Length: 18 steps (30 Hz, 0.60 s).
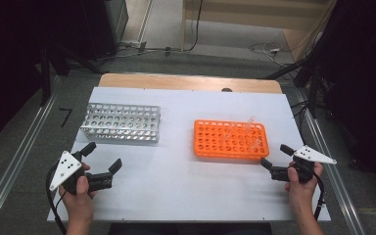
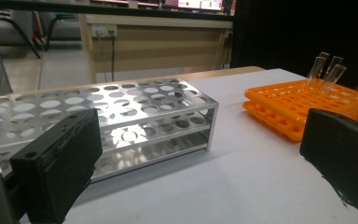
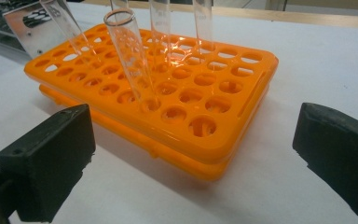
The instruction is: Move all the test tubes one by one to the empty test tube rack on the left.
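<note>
An orange tube rack (image 1: 229, 139) (image 3: 168, 93) lies right of centre on the white table, with several clear glass test tubes (image 1: 248, 128) (image 3: 130, 56) (image 2: 328, 72) leaning in its far-right holes. A silver metal tube rack (image 1: 121, 122) (image 2: 116, 119) stands at the left with no tubes in its holes. My left gripper (image 1: 103, 157) (image 2: 205, 172) is open just in front of the metal rack, nothing between its jaws. My right gripper (image 1: 275, 156) (image 3: 191, 163) is open at the orange rack's near right corner, a short way off it and holding nothing.
The white table top (image 1: 186, 186) has bare room in front of both racks. A wooden strip (image 1: 191, 82) runs along its far edge. Metal rails (image 1: 14, 161) flank the table, and cables (image 1: 267, 49) lie on the floor behind.
</note>
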Tool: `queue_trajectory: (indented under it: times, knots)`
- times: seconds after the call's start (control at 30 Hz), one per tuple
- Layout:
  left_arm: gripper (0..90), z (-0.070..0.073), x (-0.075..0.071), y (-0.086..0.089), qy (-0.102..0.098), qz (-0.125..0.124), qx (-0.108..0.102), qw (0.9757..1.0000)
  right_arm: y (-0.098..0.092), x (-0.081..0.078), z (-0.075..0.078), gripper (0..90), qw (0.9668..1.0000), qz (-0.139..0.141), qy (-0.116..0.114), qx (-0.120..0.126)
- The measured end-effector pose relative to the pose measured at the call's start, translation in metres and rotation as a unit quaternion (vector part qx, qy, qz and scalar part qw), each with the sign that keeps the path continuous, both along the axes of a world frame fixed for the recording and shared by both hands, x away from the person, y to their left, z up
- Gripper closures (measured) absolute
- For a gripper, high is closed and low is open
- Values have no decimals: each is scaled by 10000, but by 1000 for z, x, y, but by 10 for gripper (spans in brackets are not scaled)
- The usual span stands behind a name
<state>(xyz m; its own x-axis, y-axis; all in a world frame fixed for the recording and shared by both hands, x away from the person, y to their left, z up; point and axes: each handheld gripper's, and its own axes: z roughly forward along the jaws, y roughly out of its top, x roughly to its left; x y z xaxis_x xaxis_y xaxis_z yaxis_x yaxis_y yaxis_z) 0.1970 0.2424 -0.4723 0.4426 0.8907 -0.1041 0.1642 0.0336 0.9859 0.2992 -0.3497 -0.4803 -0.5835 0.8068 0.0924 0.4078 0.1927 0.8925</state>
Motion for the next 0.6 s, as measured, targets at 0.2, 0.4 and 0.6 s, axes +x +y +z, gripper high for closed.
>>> queue_trajectory:
  times: [0.2, 0.4, 0.6]
  knots:
    - [0, -4, 4, -10, 100, -141, 64, 9998, 0, 2, 6, 26, 9998, -15, 143, 133]
    - [0, -5, 6, -28, 166, -370, 258, 9988, 7, 4, 14, 182, 9990, -159, 271, 301]
    - [0, -4, 4, -31, 211, -397, 296, 9985, 19, 7, 16, 374, 9993, -126, 327, 145]
